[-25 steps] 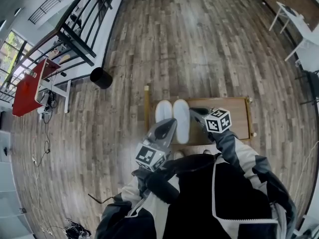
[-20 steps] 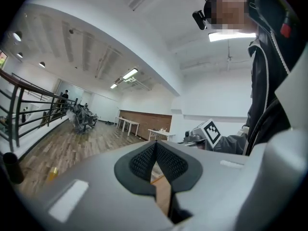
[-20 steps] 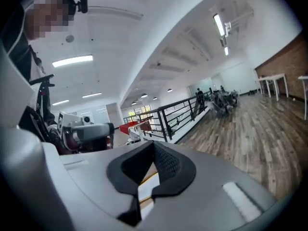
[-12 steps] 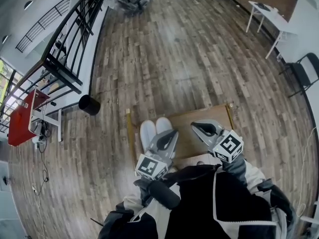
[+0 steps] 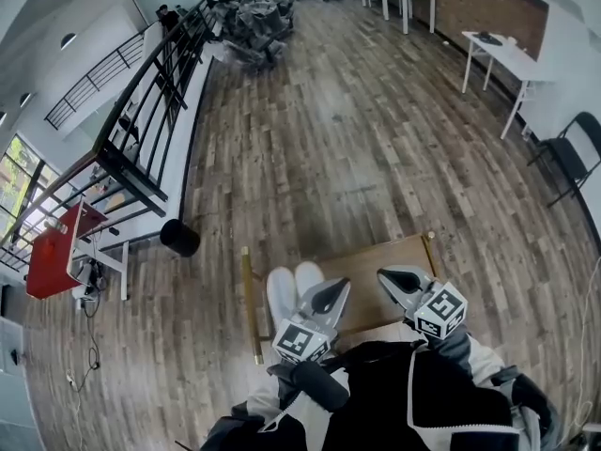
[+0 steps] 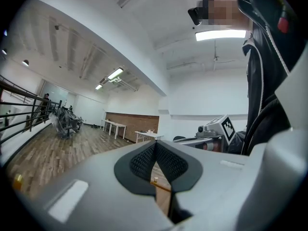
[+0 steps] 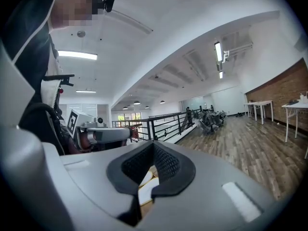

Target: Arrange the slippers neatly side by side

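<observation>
Two white slippers (image 5: 292, 287) lie side by side at the left end of a low wooden table (image 5: 385, 261), toes pointing away from me. My left gripper (image 5: 335, 292) hovers shut and empty just right of the slippers, above them. My right gripper (image 5: 392, 279) is also shut and empty, held over the middle of the table. In the right gripper view a sliver of the white slippers (image 7: 146, 177) shows through the gap under the jaws, and the left gripper (image 7: 103, 134) is seen beside it. The left gripper view points level across the room, with the right gripper (image 6: 214, 136) at its right.
A black bin (image 5: 178, 238) stands on the plank floor left of the table. A black railing (image 5: 141, 120) runs along the left, with a red table (image 5: 54, 252) beyond it. White tables (image 5: 512, 59) and a chair (image 5: 573, 153) stand at the right.
Both grippers have lifted off the slippers and drawn back toward my body. My view has tilted up, so the table and slippers sit lower in the head view.
</observation>
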